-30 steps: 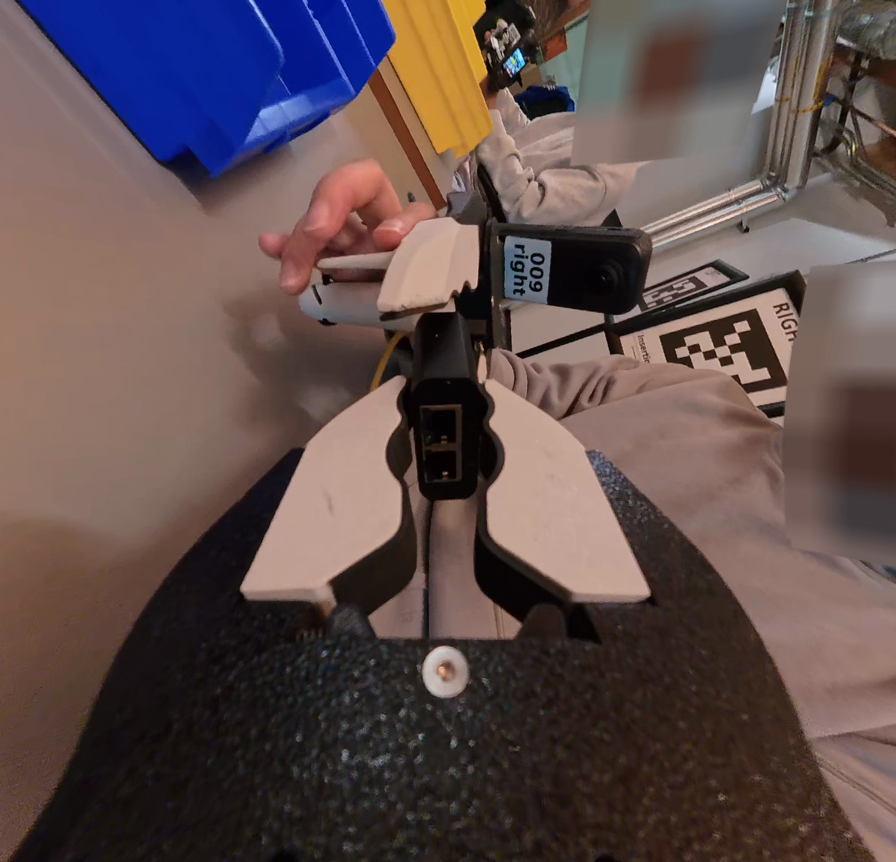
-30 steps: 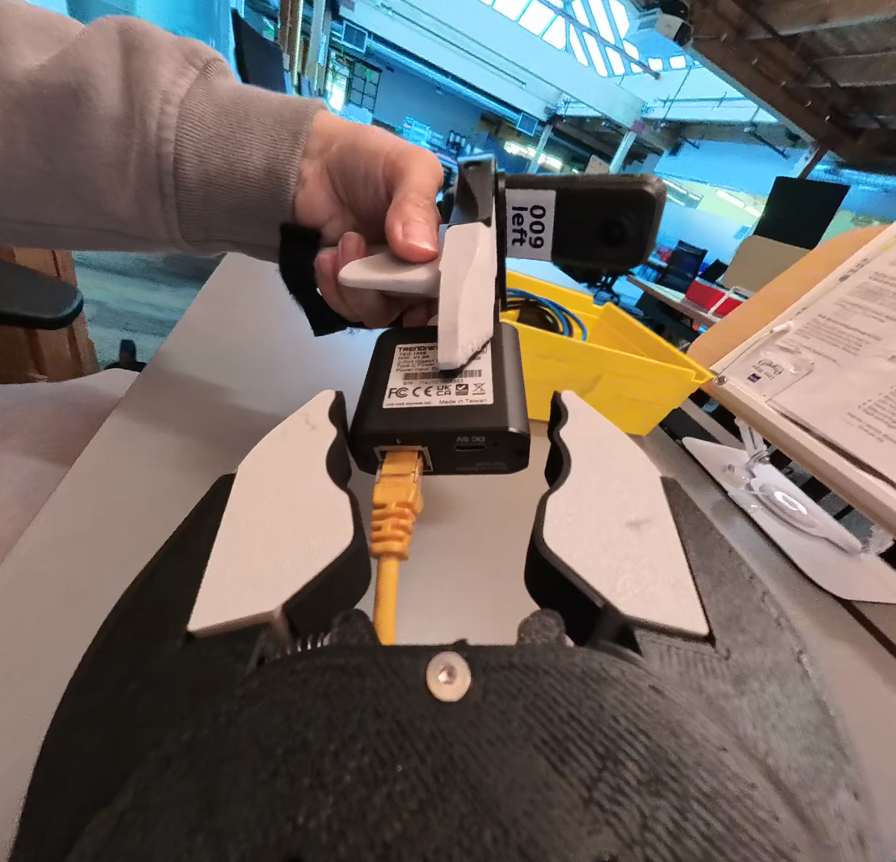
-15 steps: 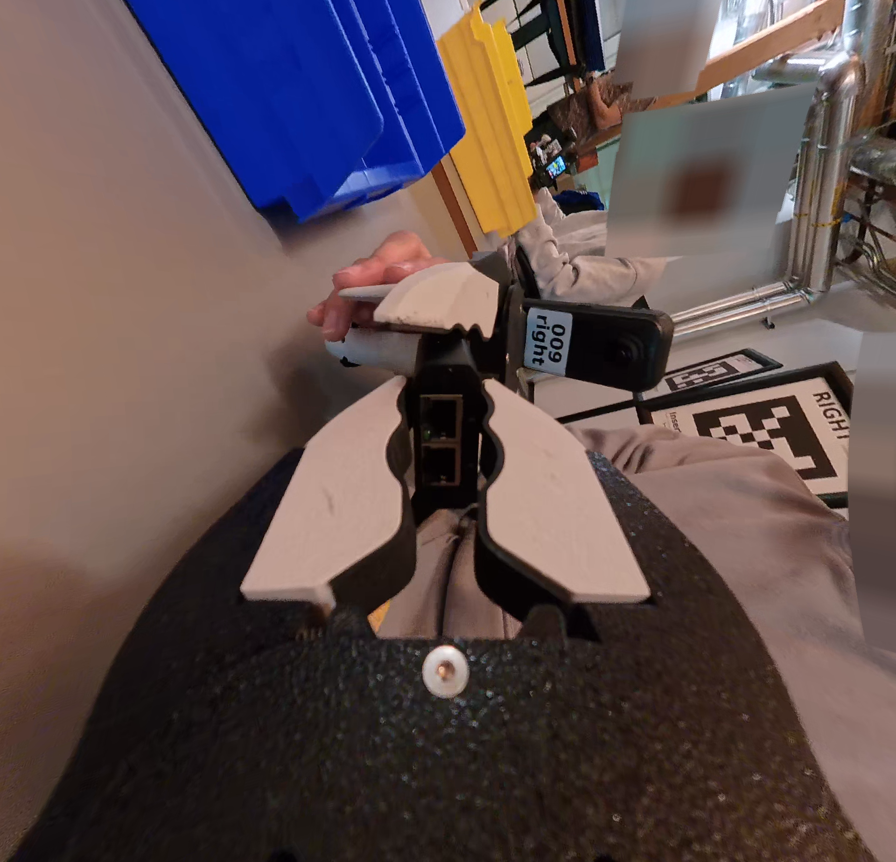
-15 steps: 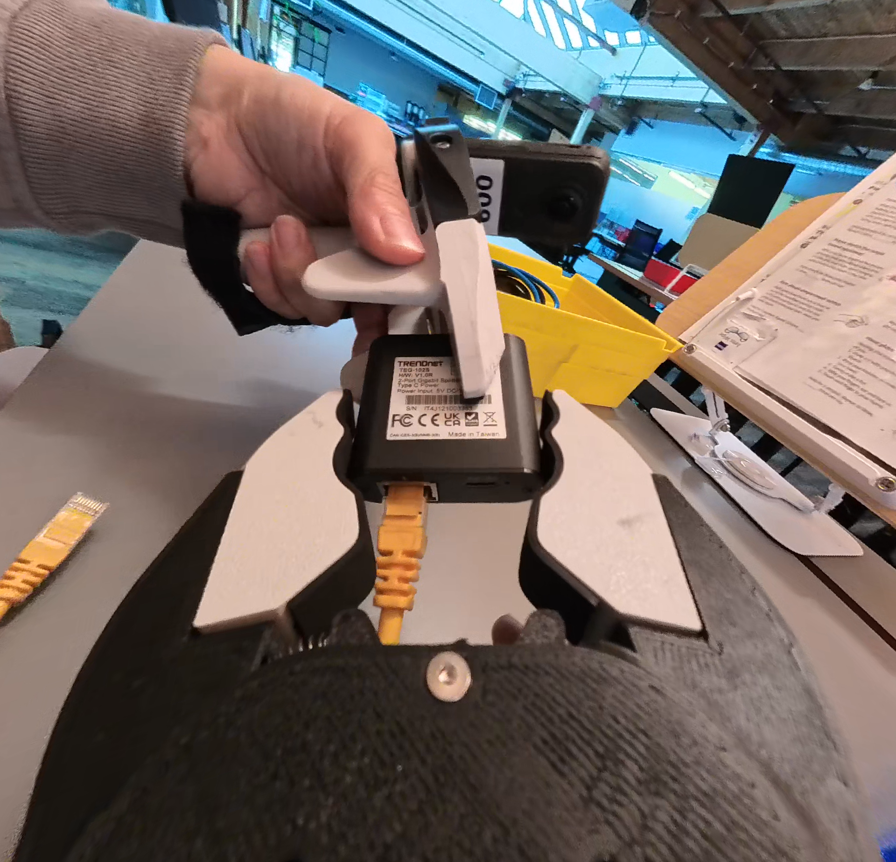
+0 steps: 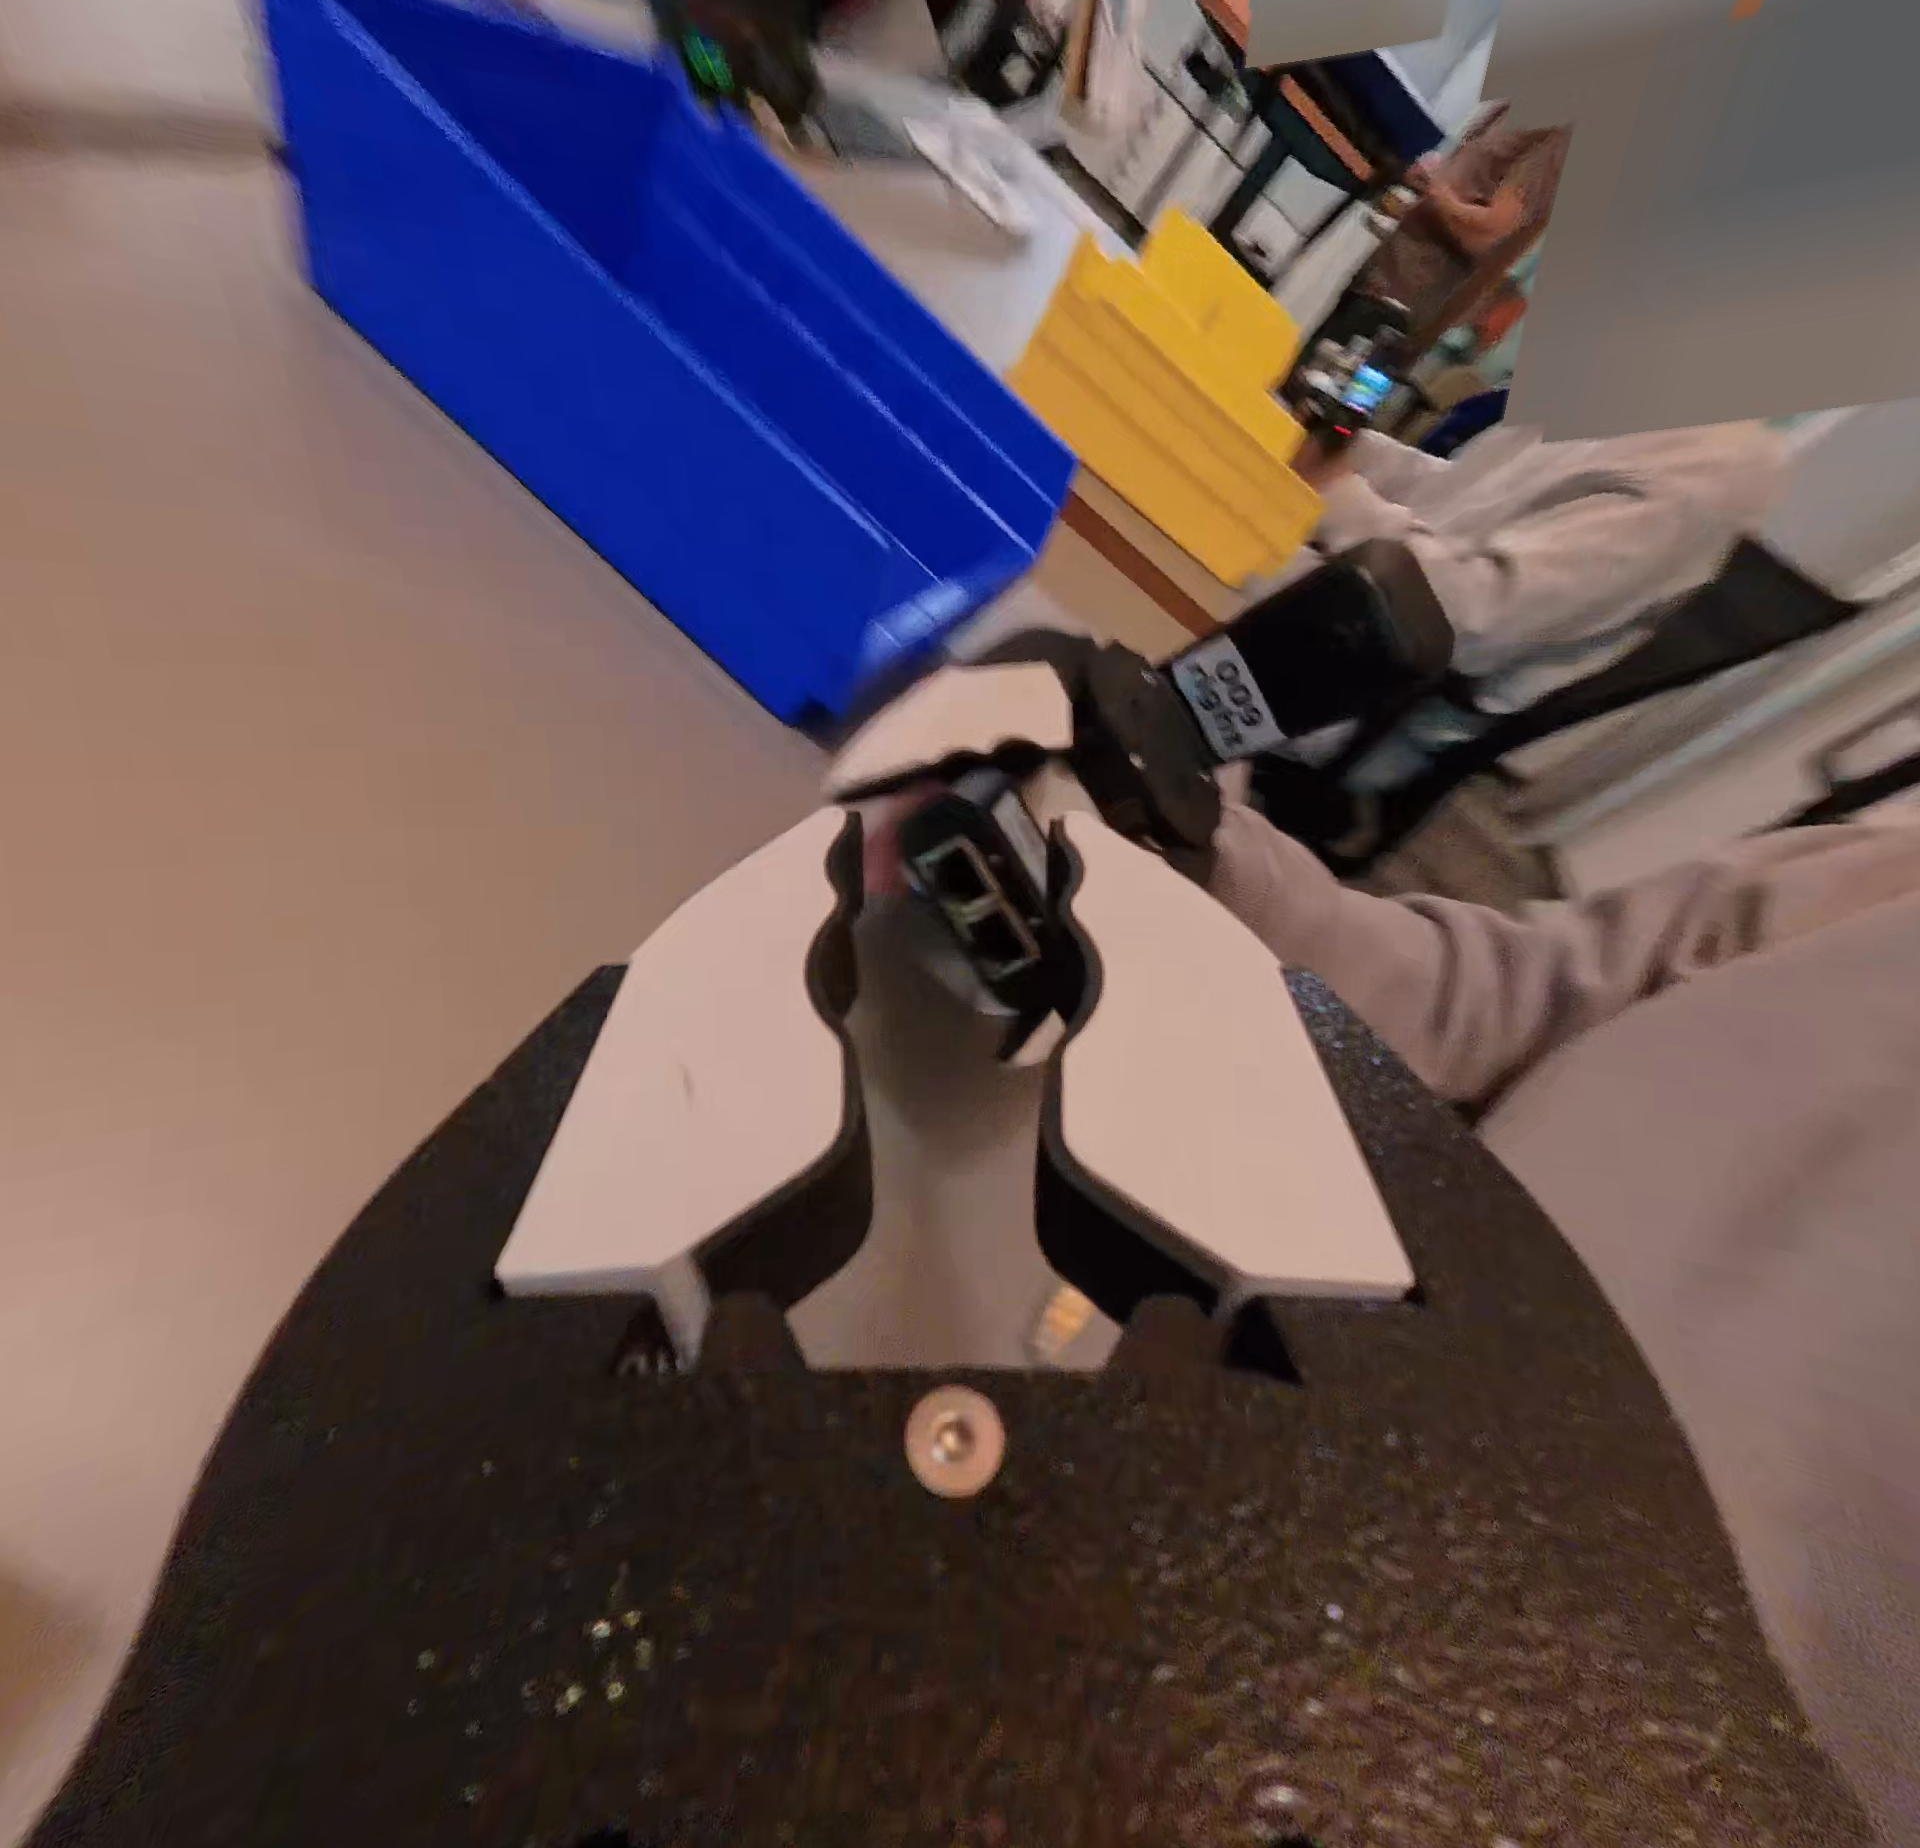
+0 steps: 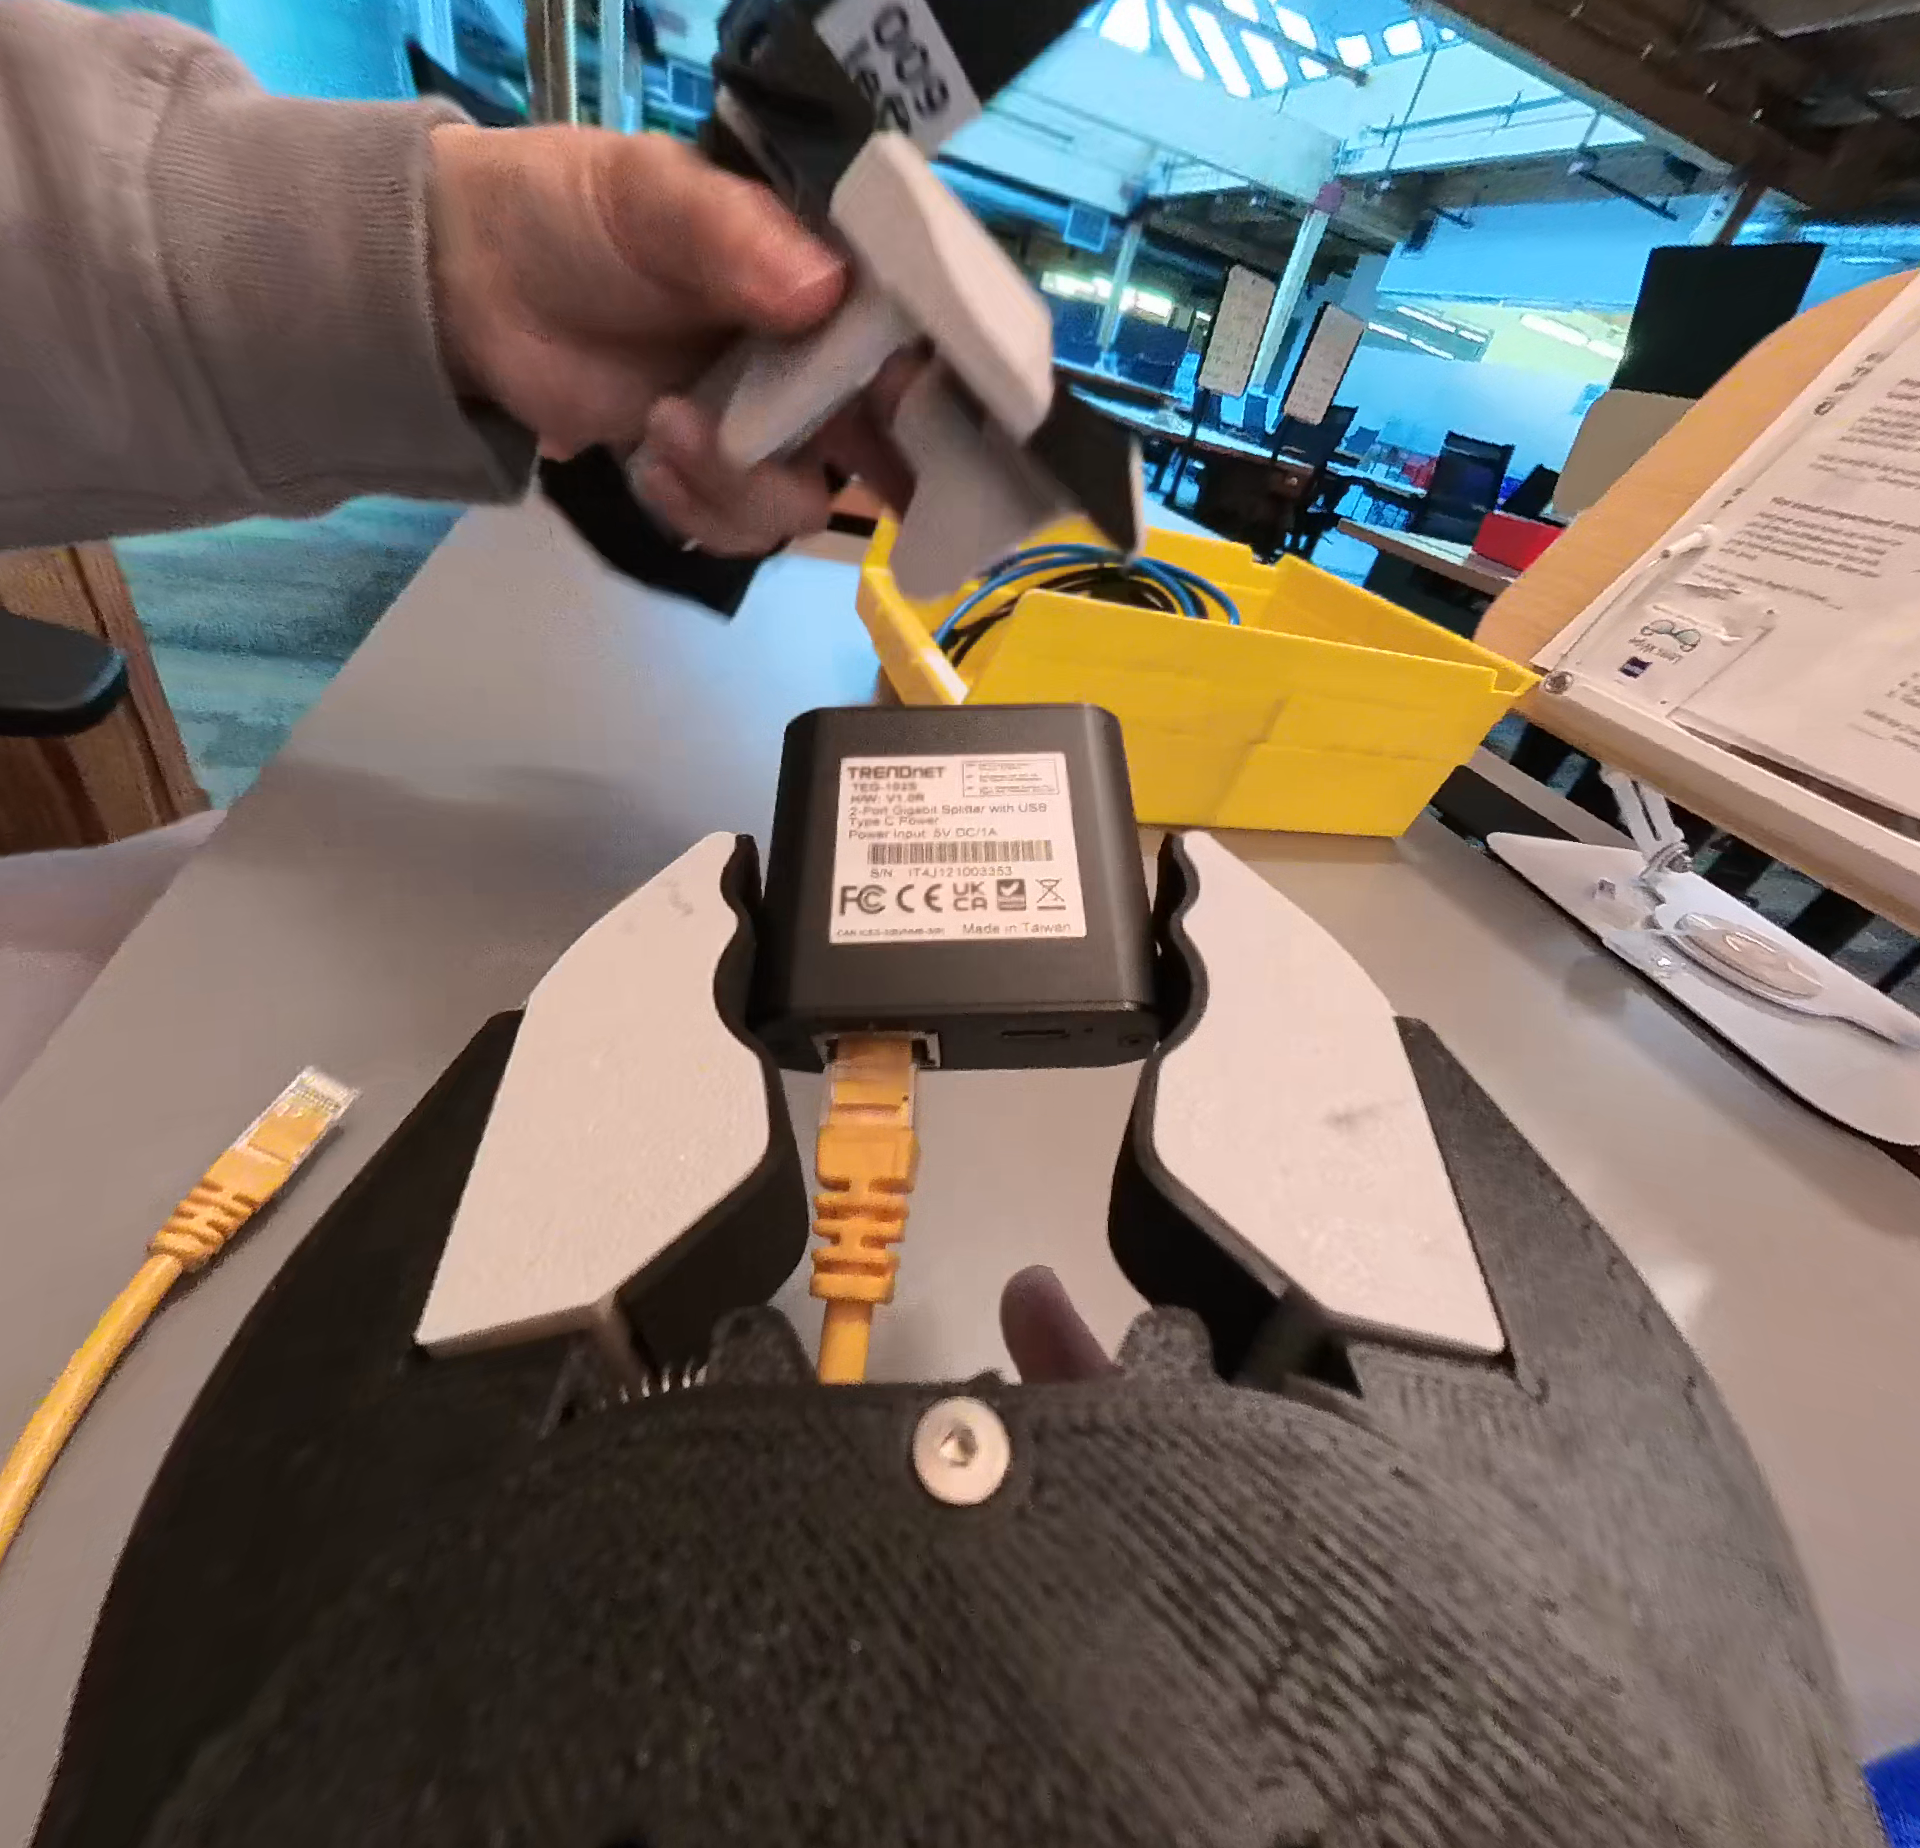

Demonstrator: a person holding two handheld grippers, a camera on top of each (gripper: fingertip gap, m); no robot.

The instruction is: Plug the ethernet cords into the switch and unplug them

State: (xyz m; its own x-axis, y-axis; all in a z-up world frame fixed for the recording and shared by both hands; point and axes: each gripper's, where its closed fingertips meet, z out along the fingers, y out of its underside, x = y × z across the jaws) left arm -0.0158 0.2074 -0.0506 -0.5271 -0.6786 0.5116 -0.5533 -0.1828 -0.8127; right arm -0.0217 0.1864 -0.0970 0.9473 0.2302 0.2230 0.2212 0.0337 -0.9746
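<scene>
The black switch point(image 6: 951, 759) lies label-up on the grey table point(image 6: 468, 811). My right gripper point(image 6: 956, 915) is shut on its two sides. A yellow ethernet cord point(image 6: 862, 1175) is plugged into the left port of the near face. A second yellow cord point(image 6: 223, 1196) lies loose on the table at the left. My left gripper point(image 6: 966, 396), in a person's hand, hangs blurred above the switch and clear of it. In the left wrist view my left gripper point(image 5: 956, 863) is open, and the switch point(image 5: 977, 915) shows beyond its tips with two empty ports facing me.
A yellow bin point(image 6: 1299, 718) holding blue cables stands behind the switch. A tilted board with papers point(image 6: 1766, 572) is at the right. Blue bins point(image 5: 644, 364) and stacked yellow bins point(image 5: 1164, 396) stand along the table. A person's sleeve point(image 5: 1403, 967) crosses the right side. My hands' fingertips stand some 5 centimeters from each other.
My right gripper closed on the sides of the switch. My left gripper then let go of the switch, opened and lifted up and away from it.
</scene>
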